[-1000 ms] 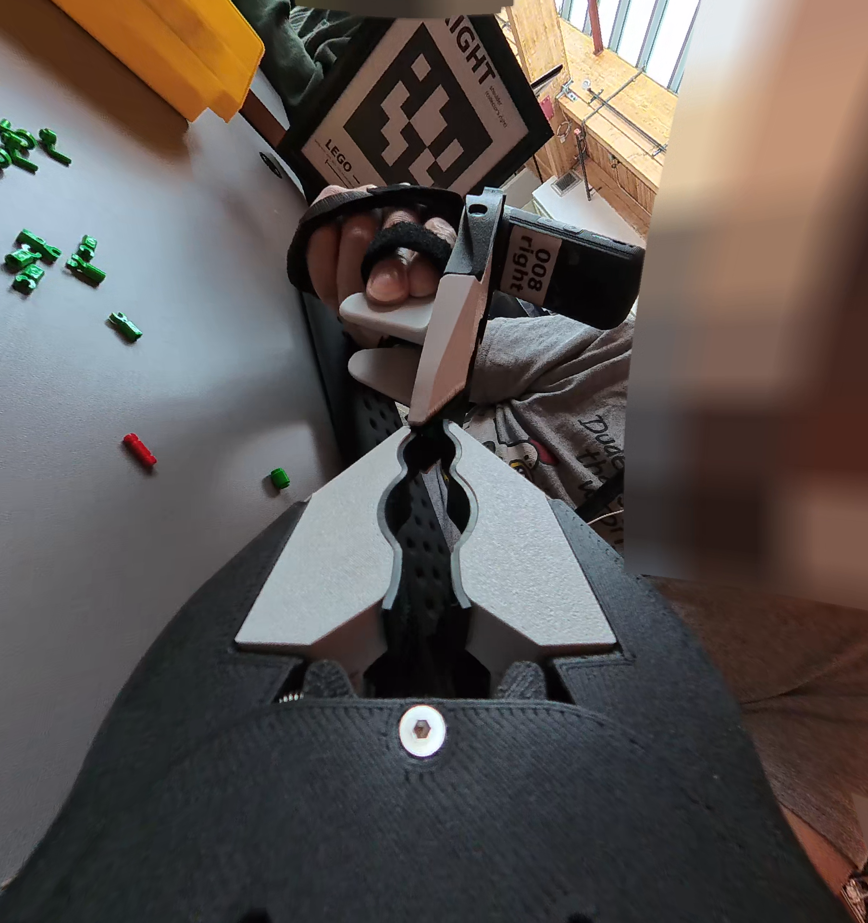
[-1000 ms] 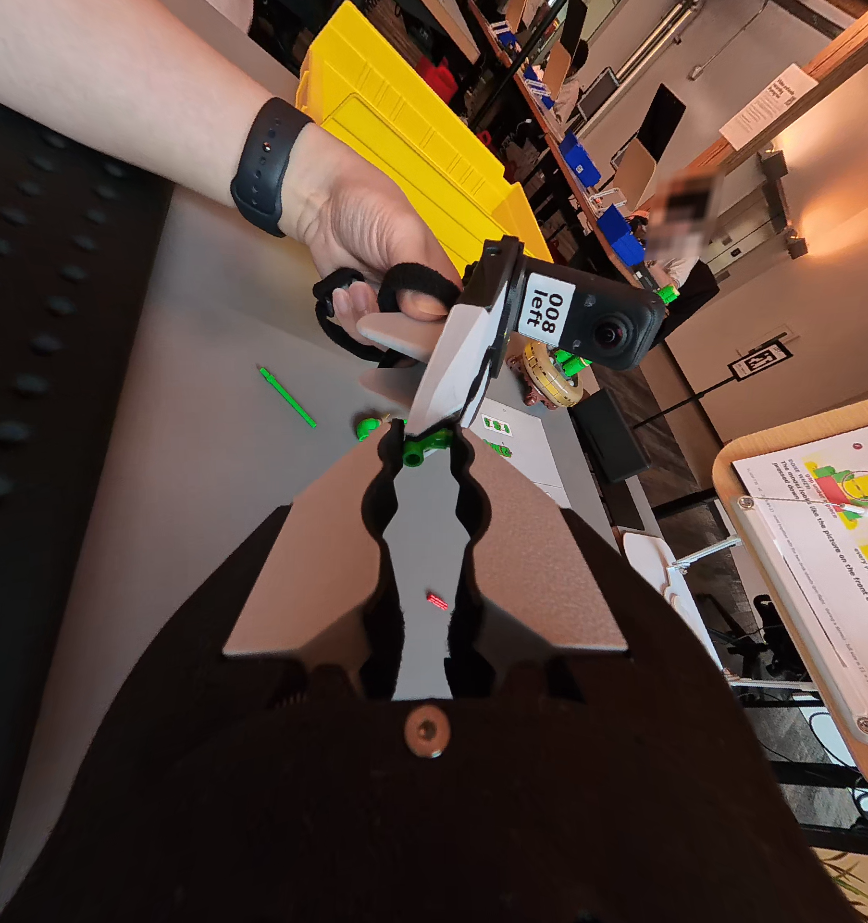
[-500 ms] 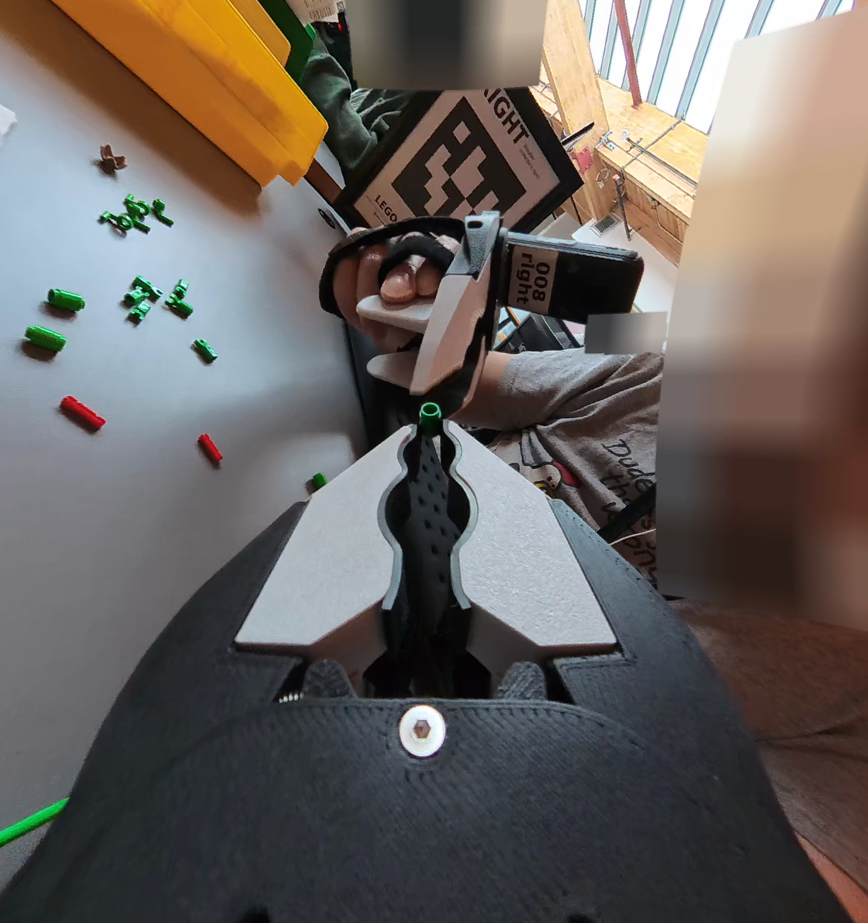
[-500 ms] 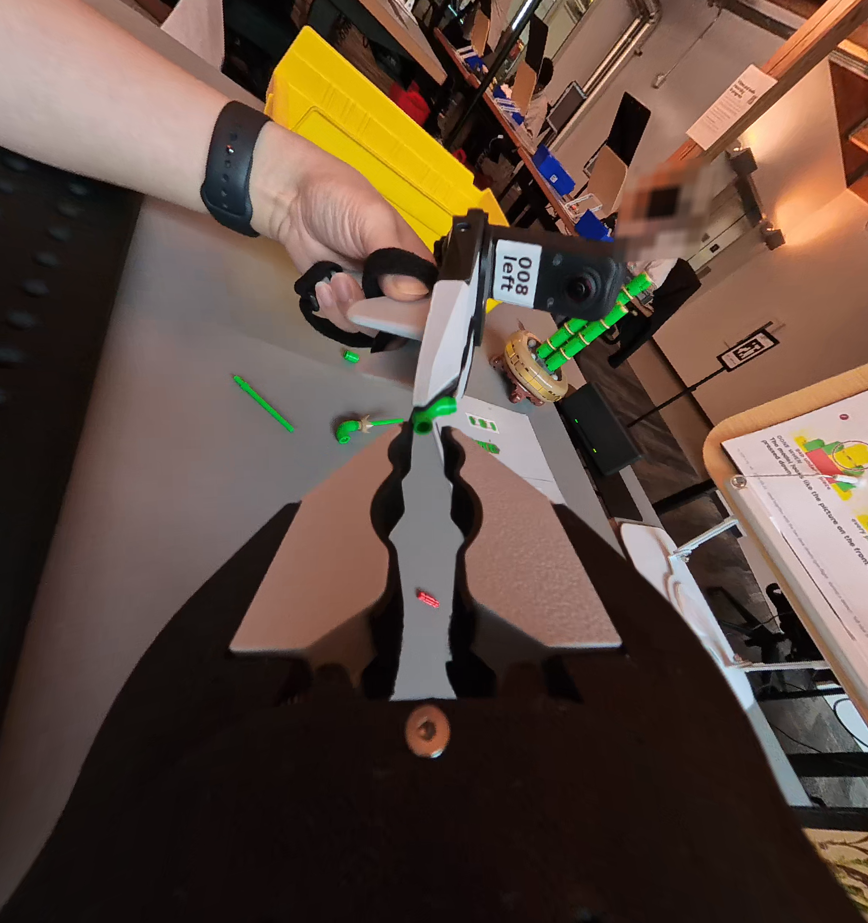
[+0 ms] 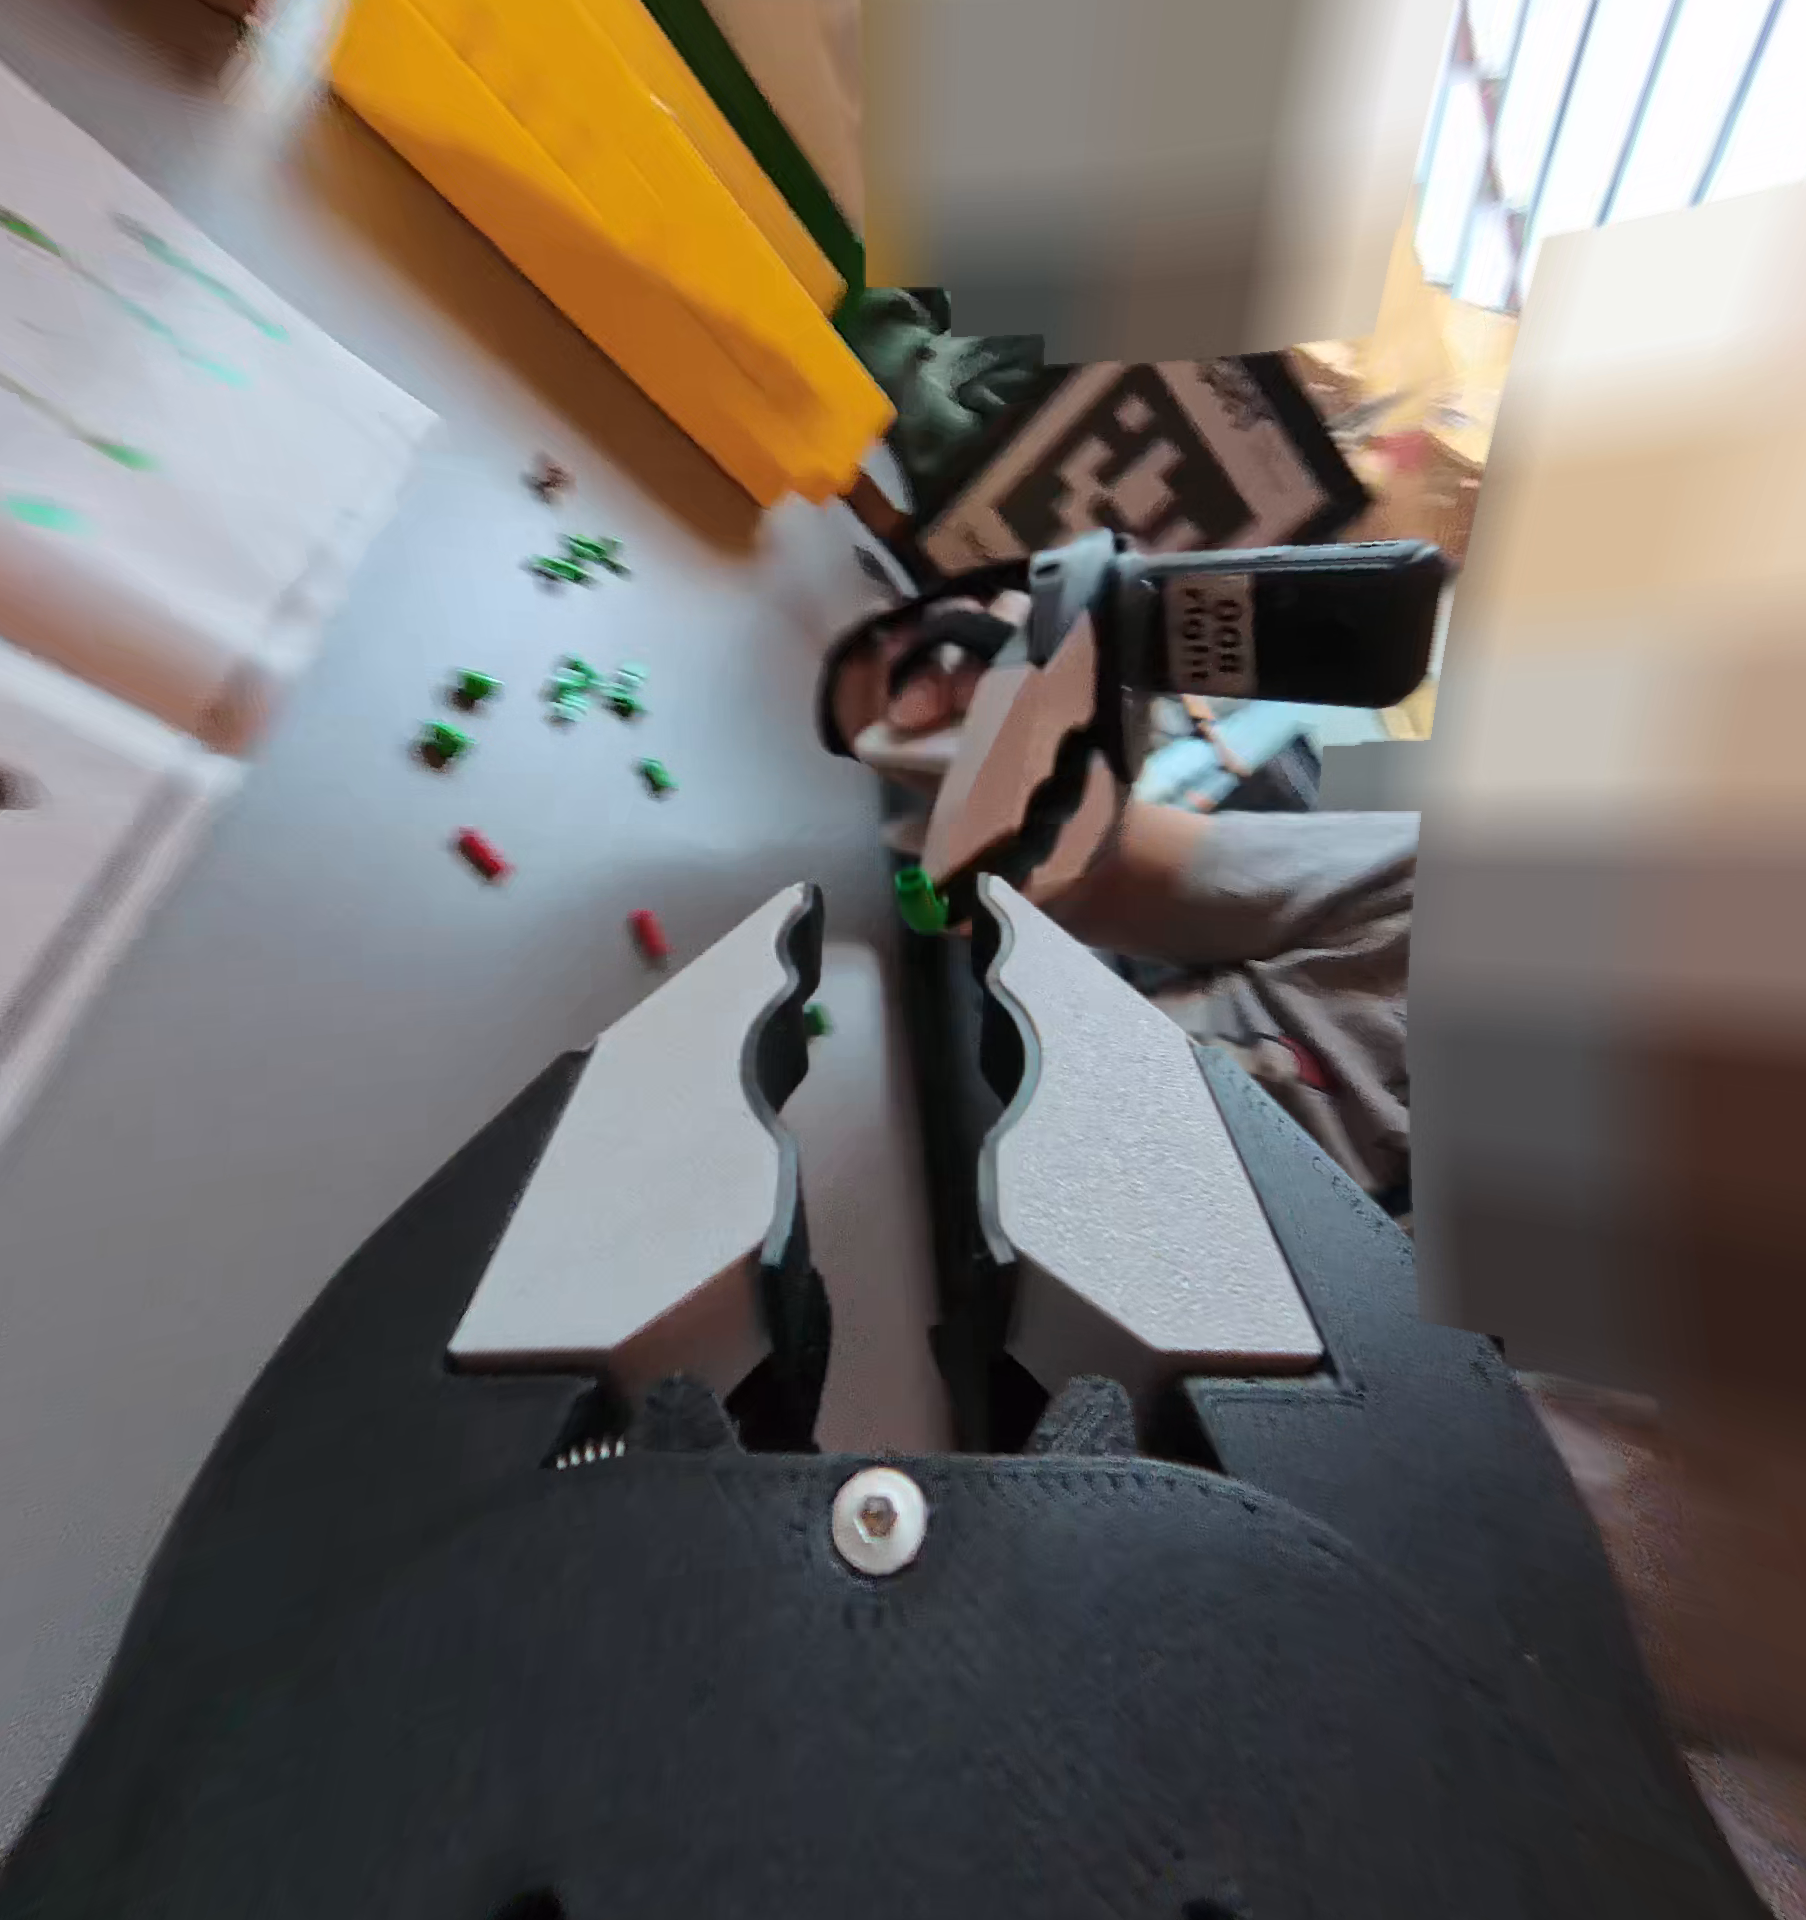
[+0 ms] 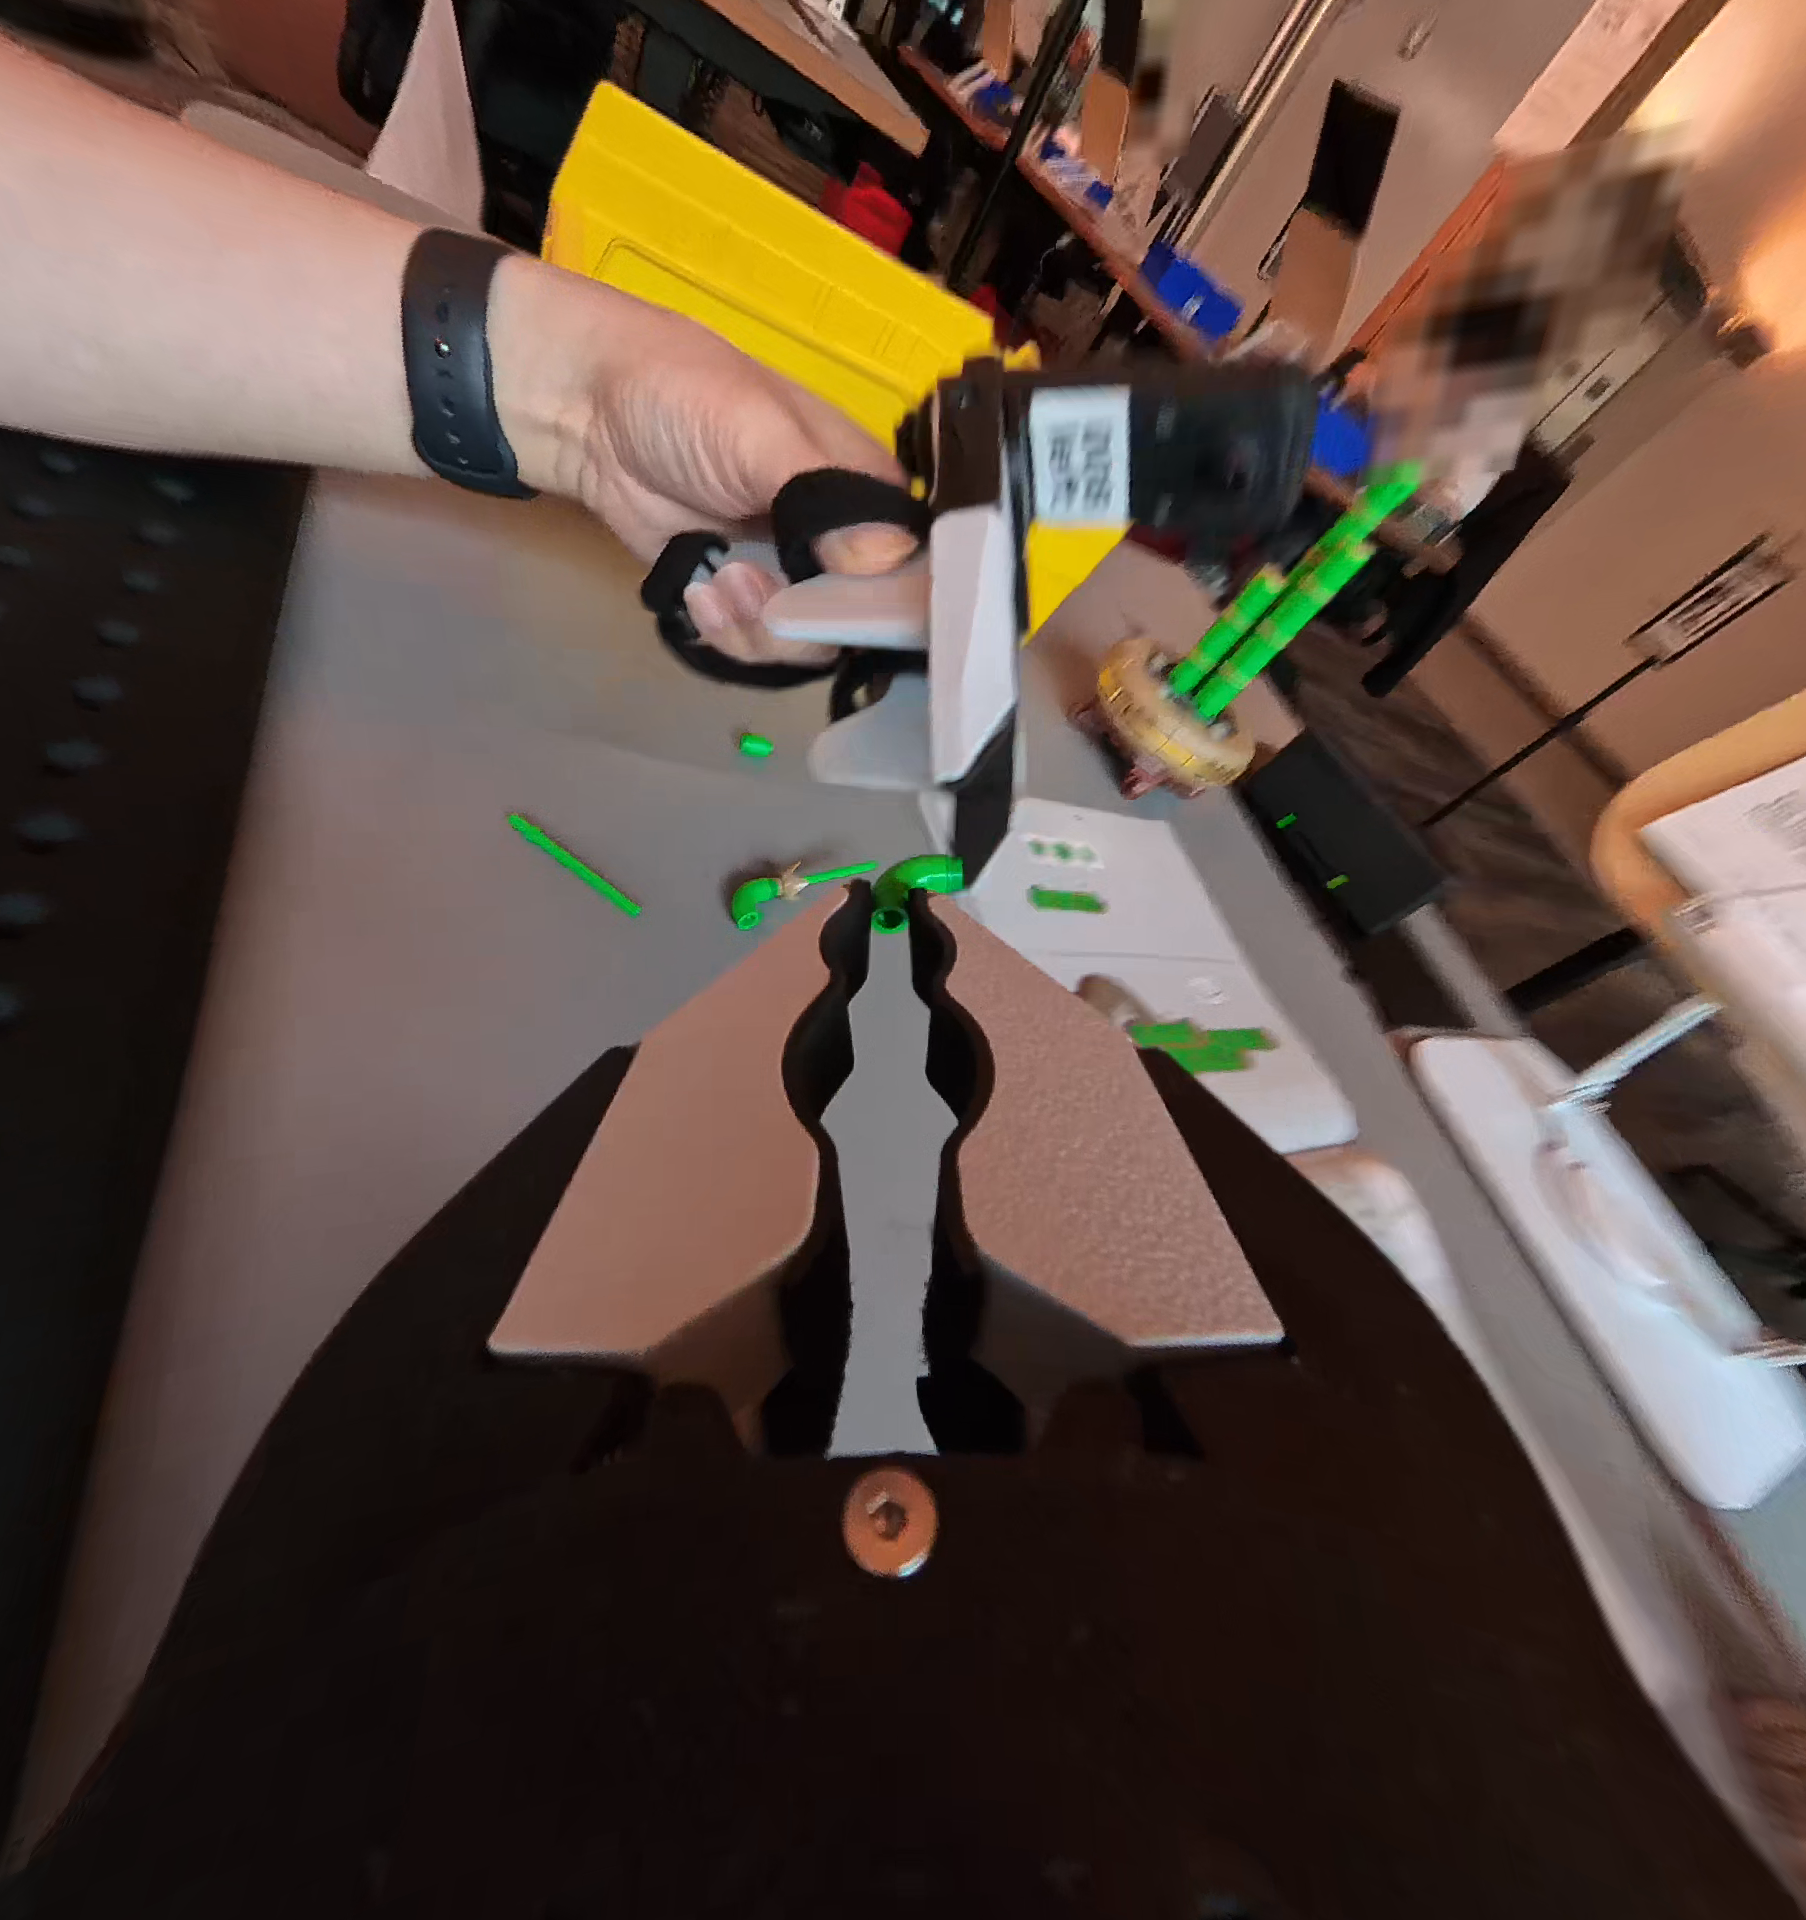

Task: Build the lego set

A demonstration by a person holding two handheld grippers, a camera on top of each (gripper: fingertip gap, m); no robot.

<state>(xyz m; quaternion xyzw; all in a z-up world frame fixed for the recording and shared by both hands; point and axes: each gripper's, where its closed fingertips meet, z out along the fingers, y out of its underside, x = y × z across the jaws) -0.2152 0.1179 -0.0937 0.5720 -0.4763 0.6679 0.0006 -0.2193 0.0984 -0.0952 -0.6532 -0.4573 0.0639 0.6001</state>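
I kept my right claw (image 6: 886, 902) clenched on the green elbow (image 6: 909, 885), raised above the table (image 6: 442, 727), while my left claw (image 5: 894, 899) stood released beside it, so the piece hung in one grip only.

Green elbow piece (image 6: 914, 885) glossy plastic — claw fingers (image 6: 1086, 1164) matt, grainy — table (image 6: 442, 727) smooth.

left gripper (image 5: 899, 904) fingers spread, released | green elbow piece (image 6: 914, 885) now in right gripper (image 6: 888, 914)
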